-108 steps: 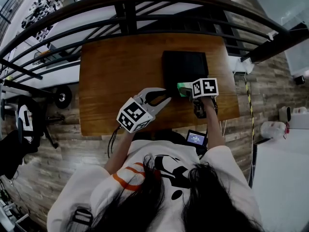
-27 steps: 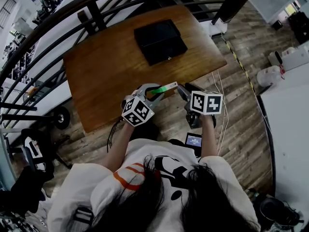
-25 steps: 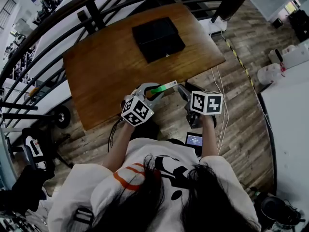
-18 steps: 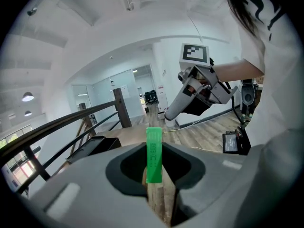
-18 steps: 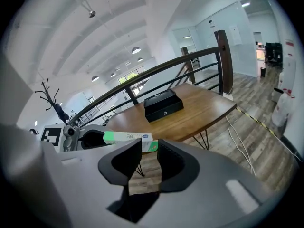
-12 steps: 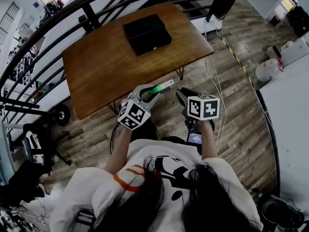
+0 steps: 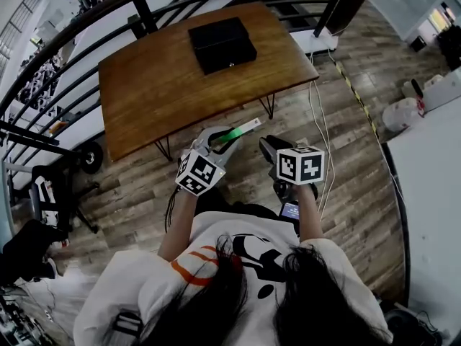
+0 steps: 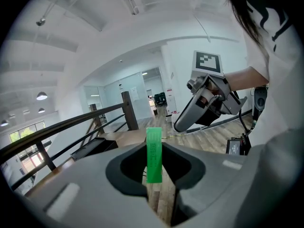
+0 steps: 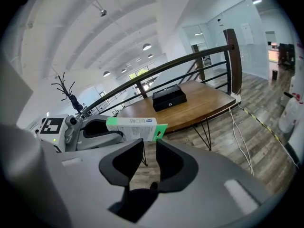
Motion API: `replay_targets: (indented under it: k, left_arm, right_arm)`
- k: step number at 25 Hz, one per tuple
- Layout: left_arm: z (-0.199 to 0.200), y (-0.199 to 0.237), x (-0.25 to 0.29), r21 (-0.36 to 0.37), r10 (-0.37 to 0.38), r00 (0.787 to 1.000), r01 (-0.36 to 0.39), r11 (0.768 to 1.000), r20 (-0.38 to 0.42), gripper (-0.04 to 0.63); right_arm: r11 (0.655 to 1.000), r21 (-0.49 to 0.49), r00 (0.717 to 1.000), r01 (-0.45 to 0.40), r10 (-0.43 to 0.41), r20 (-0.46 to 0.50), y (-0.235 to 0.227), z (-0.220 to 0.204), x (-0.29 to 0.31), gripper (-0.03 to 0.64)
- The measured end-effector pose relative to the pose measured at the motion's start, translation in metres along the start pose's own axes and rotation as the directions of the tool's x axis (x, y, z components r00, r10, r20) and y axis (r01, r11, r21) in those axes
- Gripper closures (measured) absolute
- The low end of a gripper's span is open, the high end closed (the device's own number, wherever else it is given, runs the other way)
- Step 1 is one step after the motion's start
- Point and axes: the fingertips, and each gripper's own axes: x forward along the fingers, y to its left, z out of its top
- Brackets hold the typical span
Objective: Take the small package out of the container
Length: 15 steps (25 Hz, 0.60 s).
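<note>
The small package [image 7: 243, 129] is a flat, slim carton, white on its broad face with a bright green edge and end. It sits clamped between the grey plastic jaws of the left gripper [image 7: 225, 140], sticking out past their tips. The right gripper [image 9: 149, 150] is just beside it and holds nothing. Its dark, curved jaws have just been closing and are now only a thin slit apart.

The container [image 7: 222, 44] is a matt black box with squared corners. It rests at the far side of a smooth brown wooden table [image 7: 158, 85] on thin hairpin legs. Dark metal railing [image 7: 146, 16] curves behind the table, and the floor [image 7: 346, 150] is grey-brown plank.

A few seconds ago both grippers were over the table, and the package was at the near edge of the box, beside the right gripper. Now the package is in the left gripper, out over the floor and well apart from the box. The table lies farther off than before.
</note>
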Motion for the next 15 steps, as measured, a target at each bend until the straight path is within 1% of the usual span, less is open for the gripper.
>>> replay_targets:
  k: [3,7,11,15]
  left_arm:
    - [0.002,-0.007,-0.003,0.012,-0.009,1.000,0.009,1.000,-0.003,0.505]
    - [-0.001,-0.004,-0.015,0.020,-0.011,1.000,0.012,1.000,-0.005,0.506]
    - [-0.007,-0.005,-0.040,0.019,-0.008,1.000,0.008,1.000,0.000,0.505]
    - [-0.022,-0.007,-0.081,0.037,-0.017,1.000,0.017,0.999,-0.008,0.506]
  right_arm:
    - [1.000,0.004,1.000,-0.006,0.006,0.001,0.003,-0.004,-0.002,0.506]
    - [1.000,-0.018,1.000,-0.019,0.019,-0.004,0.021,-0.006,0.003,0.506]
    - [0.999,-0.021,0.999,-0.034,0.034,0.019,0.049,-0.011,0.005,0.506]
    - [0.998,-0.045,0.998,-0.051,0.053,0.044,0.090,-0.024,0.010,0.505]
